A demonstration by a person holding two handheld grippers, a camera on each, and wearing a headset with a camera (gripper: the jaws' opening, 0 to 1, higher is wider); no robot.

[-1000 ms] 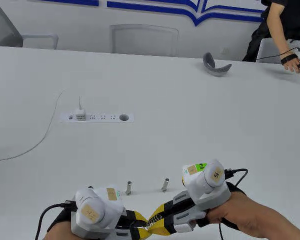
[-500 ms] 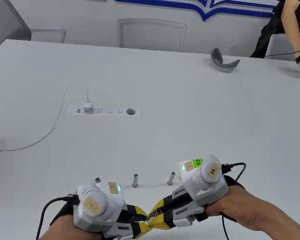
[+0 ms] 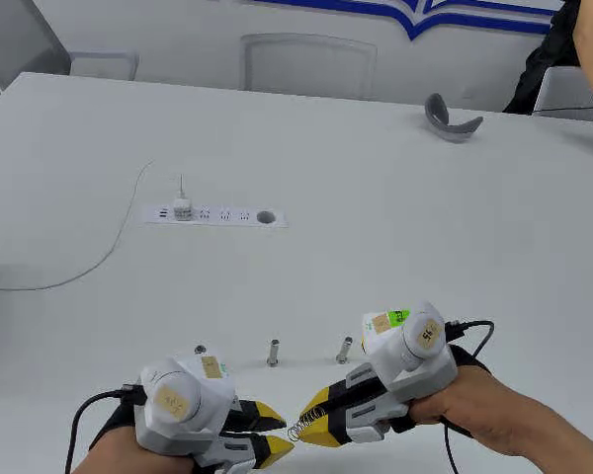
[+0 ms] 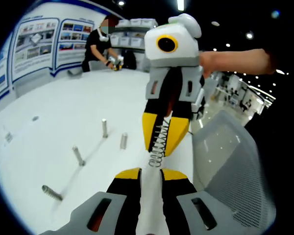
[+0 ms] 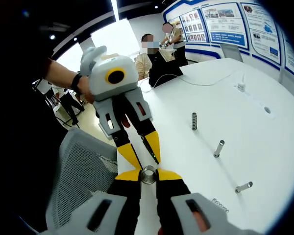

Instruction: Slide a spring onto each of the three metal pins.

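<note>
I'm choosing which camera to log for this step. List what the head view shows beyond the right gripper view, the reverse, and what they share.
Head view adds: the grey curved band at the far side of the table, and the black cable behind the right gripper. Right gripper view adds: a loose spring lying on the table and a mesh chair back. Both: the three pins, the open left gripper, and the held spring clamped in the right gripper's jaws.

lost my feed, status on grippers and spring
left gripper open. right gripper shut on spring. three pins beyond it; left gripper sits close by spring's free end.
</note>
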